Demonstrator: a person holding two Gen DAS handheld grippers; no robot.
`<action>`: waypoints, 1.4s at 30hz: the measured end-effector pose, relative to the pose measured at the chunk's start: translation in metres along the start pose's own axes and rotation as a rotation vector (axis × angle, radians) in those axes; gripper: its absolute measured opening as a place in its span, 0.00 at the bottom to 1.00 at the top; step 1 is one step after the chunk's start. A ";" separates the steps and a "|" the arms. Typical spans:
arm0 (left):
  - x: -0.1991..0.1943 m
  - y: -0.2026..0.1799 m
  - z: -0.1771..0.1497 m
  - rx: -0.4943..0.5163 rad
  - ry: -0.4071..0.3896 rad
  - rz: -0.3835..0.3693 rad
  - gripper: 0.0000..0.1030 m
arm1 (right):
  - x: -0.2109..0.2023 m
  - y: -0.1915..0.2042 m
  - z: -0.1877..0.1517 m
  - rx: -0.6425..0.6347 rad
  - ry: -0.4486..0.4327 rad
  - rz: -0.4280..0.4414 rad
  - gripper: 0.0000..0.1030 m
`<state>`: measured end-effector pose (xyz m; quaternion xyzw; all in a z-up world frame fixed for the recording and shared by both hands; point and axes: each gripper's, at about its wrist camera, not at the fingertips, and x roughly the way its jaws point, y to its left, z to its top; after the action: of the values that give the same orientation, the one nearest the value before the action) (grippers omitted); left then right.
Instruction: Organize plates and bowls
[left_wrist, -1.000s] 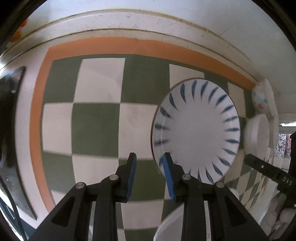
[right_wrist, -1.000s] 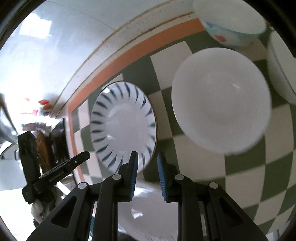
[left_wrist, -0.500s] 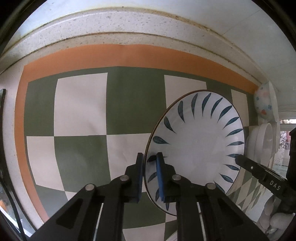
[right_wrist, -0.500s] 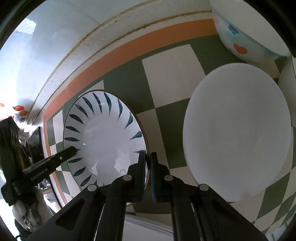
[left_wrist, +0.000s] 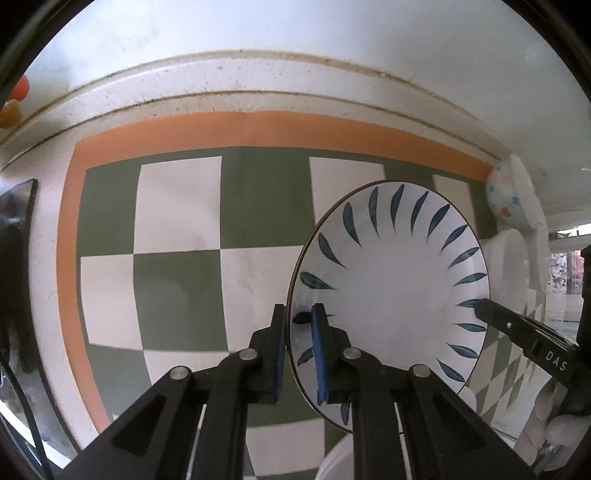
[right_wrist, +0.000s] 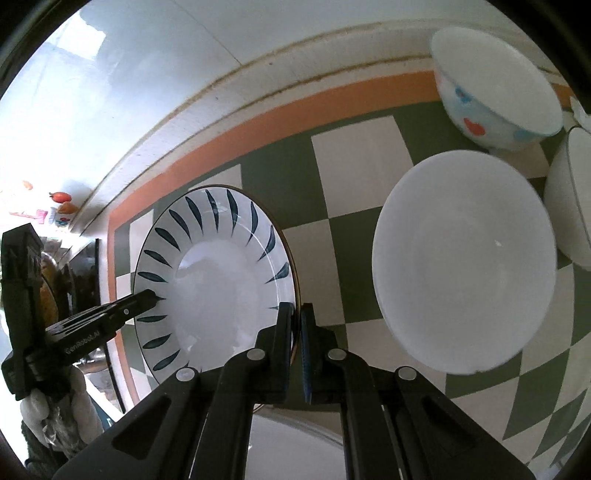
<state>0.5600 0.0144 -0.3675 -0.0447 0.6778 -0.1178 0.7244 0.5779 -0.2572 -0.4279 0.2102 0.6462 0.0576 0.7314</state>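
The left gripper (left_wrist: 299, 339) clamps the near-left rim of the leaf-patterned plate (left_wrist: 391, 291), one finger under and one over. The right gripper (right_wrist: 297, 332) pinches the plate's opposite rim. The plate is tilted above the checkered mat (left_wrist: 177, 273). Right of the plate sits a white bowl (right_wrist: 465, 273); beyond that bowl, a flowered bowl (right_wrist: 495, 92).

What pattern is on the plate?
White plate with dark blue leaf strokes around its rim, clearest in the left wrist view.
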 end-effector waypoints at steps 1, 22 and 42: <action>-0.007 0.000 -0.003 0.001 -0.009 -0.005 0.11 | -0.005 -0.001 -0.001 -0.001 -0.004 0.006 0.06; -0.071 -0.042 -0.121 0.032 -0.077 -0.030 0.11 | -0.100 -0.032 -0.116 -0.046 -0.067 0.102 0.06; -0.020 -0.046 -0.166 -0.001 0.015 0.029 0.11 | -0.063 -0.062 -0.161 -0.049 0.022 0.081 0.06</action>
<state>0.3895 -0.0099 -0.3503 -0.0343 0.6840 -0.1072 0.7208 0.3999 -0.2981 -0.4057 0.2177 0.6438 0.1052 0.7260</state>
